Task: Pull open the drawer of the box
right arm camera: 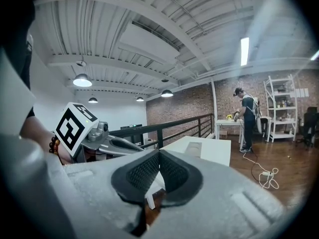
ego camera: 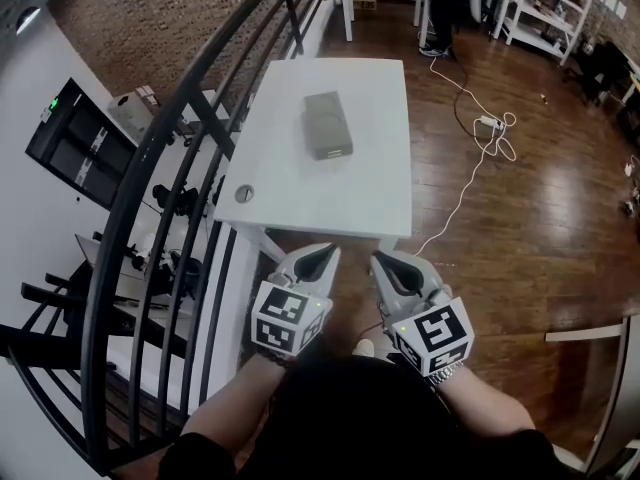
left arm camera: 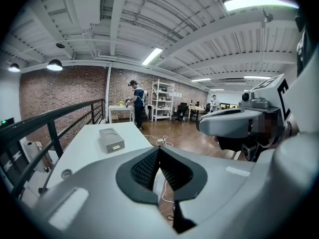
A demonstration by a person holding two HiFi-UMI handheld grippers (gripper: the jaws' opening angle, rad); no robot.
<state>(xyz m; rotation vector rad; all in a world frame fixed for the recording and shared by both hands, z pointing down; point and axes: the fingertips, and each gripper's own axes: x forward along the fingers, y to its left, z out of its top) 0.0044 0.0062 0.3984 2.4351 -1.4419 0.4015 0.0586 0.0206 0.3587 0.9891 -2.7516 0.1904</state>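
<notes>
Plainly, both grippers are held side by side in front of the person's body, short of the near edge of a white table (ego camera: 340,198), with wooden floor seen beneath them. The left gripper (ego camera: 325,254) is seen clenched: in its own view the dark ribbed fingers (left arm camera: 144,168) are pressed tip to tip, and nothing is caught between them. The right gripper (ego camera: 386,259) is likewise clenched, its fingers (right arm camera: 142,173) being met at the tips with nothing grasped. Neither gripper is in contact with the table or with anything on it. The grey box (ego camera: 327,125) is set on the far half of the table, well apart from both grippers, lying flat with a round recess in its top. Its drawer (ego camera: 333,151) is found in the end face turned toward the person and is seen pushed in flush, with a small pale tab at its middle. A round grommet (ego camera: 244,194) is let into the table's near left corner. A black metal railing (ego camera: 160,178) is run along the table's left side. On the floor to the right, a white cable with a power strip (ego camera: 487,123) is laid. A person (left arm camera: 137,101) is seen standing at another table far behind.
</notes>
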